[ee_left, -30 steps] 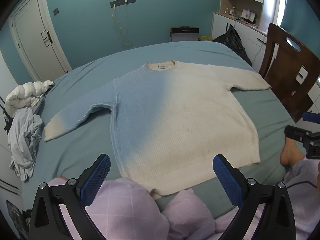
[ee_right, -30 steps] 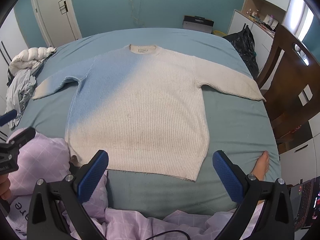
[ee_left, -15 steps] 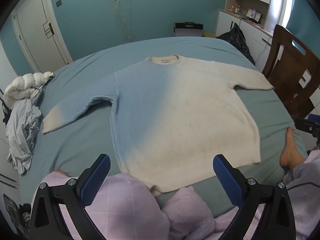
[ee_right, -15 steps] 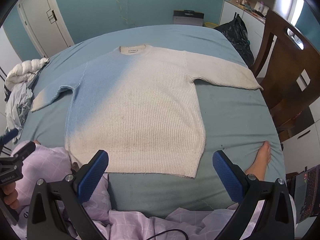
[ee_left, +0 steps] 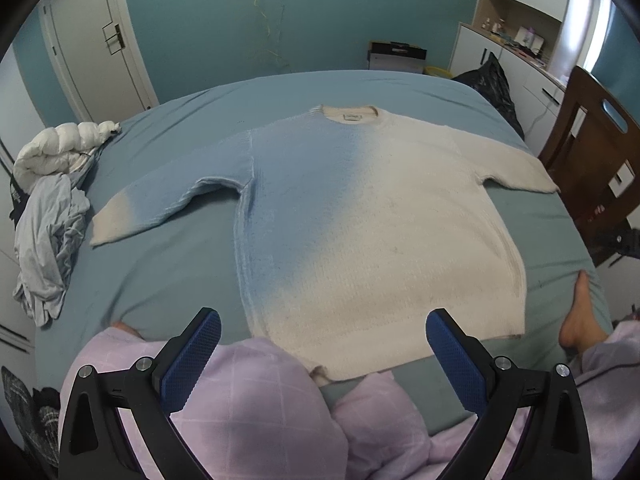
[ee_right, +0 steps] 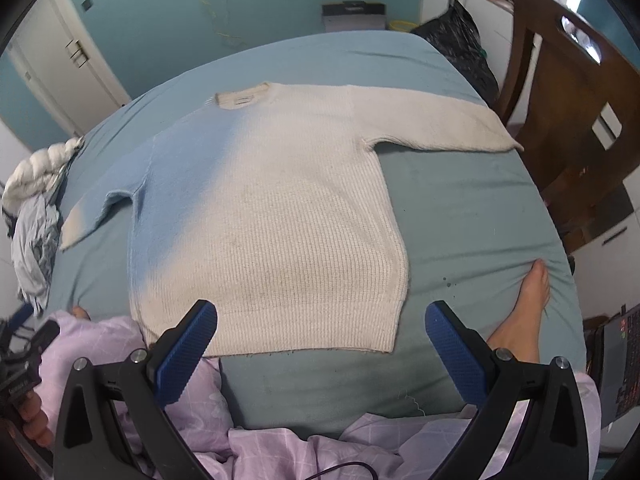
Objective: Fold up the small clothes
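I was working over a bed (ee_left: 168, 264) covered with a blue-green sheet, in a room with teal walls. A white door (ee_left: 100, 52) stood at the far left, white cupboards (ee_left: 516, 40) at the far right, and one dark wooden chair (ee_right: 568, 92) was close to the bed's right edge. One black bag (ee_right: 460, 44) sat beyond the far right corner of the bed.

One sweater (ee_left: 360, 224) lay flat on the sheet, face up, cream with a pale blue patch across its left part. Its long axis ran away from me: collar (ee_left: 350, 113) at the far end, hem (ee_right: 304, 344) nearest me. Its two sleeves were spread out to either side, the right one reaching the bed's edge by the chair.

One heap of pale clothes (ee_left: 52, 216) was bunched at the left edge, well apart from the sweater.

My left gripper (ee_left: 322, 350) hung above the near hem with its jaws wide apart and empty. My right gripper (ee_right: 320, 346) did likewise, wide and holding nothing. Two bare feet rested on the sheet, one (ee_right: 528, 304) to the right of the hem, one partly hidden by lilac checked trousers (ee_left: 248, 408).
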{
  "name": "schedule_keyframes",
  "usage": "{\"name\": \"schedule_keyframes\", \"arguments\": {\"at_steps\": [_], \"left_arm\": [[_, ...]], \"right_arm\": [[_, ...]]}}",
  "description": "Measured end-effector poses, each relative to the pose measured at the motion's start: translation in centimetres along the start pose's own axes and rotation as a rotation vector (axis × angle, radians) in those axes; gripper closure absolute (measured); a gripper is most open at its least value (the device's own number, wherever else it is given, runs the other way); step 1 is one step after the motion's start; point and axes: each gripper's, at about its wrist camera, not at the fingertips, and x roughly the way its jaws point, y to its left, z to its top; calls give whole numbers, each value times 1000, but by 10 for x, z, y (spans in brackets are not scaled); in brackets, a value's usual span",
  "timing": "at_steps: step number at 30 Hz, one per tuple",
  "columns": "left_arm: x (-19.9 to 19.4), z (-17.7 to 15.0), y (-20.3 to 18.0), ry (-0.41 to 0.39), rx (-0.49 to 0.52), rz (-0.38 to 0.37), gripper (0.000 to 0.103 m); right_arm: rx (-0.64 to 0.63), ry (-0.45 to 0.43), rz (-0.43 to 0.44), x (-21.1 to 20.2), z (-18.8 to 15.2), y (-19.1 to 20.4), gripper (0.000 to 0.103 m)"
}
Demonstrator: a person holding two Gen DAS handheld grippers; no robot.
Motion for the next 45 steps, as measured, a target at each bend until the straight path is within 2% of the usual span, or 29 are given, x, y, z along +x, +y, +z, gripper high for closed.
{"name": "schedule_keyframes", "arguments": {"at_steps": [5, 10, 15, 18, 21, 25, 27, 29, 30, 32, 35, 39, 41, 42, 43, 44, 45], "left_arm": [[0, 3, -1, -10, -5, -2, 0], [4, 6, -1, -4, -9, 2, 0], [8, 4, 1, 13, -10, 7, 0], [13, 4, 3, 8, 9, 40, 0], [23, 7, 6, 17, 12, 67, 0], [41, 11, 15, 61, -33, 66, 0], [50, 12, 22, 75, -57, 69, 0], [61, 12, 29, 84, -75, 91, 0], [66, 12, 31, 92, -79, 104, 0], [79, 13, 36, 125, -98, 122, 0], [92, 18, 44, 156, -152, 115, 0], [109, 25, 44, 208, -185, 100, 0], [114, 26, 40, 218, -171, 123, 0], [114, 26, 37, 213, -161, 137, 0], [114, 27, 35, 207, -150, 155, 0], [112, 28, 32, 196, -138, 171, 0], [110, 30, 30, 183, -129, 182, 0]], "right_arm": [[123, 33, 0, 15, 26, -31, 1], [203, 76, -24, 49, 58, -68, 1], [261, 47, -84, 82, 95, -122, 1], [304, 34, -157, 106, 119, -164, 1], [407, 43, -215, 138, 146, -220, 1], [549, 102, -223, 188, 172, -281, 1], [614, 130, -190, 208, 182, -301, 1], [693, 89, -112, 230, 192, -325, 1], [725, 59, -106, 238, 195, -335, 1], [775, 13, -115, 250, 195, -348, 1], [856, -50, -133, 271, 201, -369, 13], [937, -78, -159, 297, 215, -397, 15], [960, -103, -134, 308, 220, -403, 23], [953, -107, -121, 313, 223, -401, 41], [914, -98, -199, 316, 230, -397, 86], [853, -115, -293, 311, 236, -389, 97], [770, -156, -374, 302, 246, -374, 97]]}}
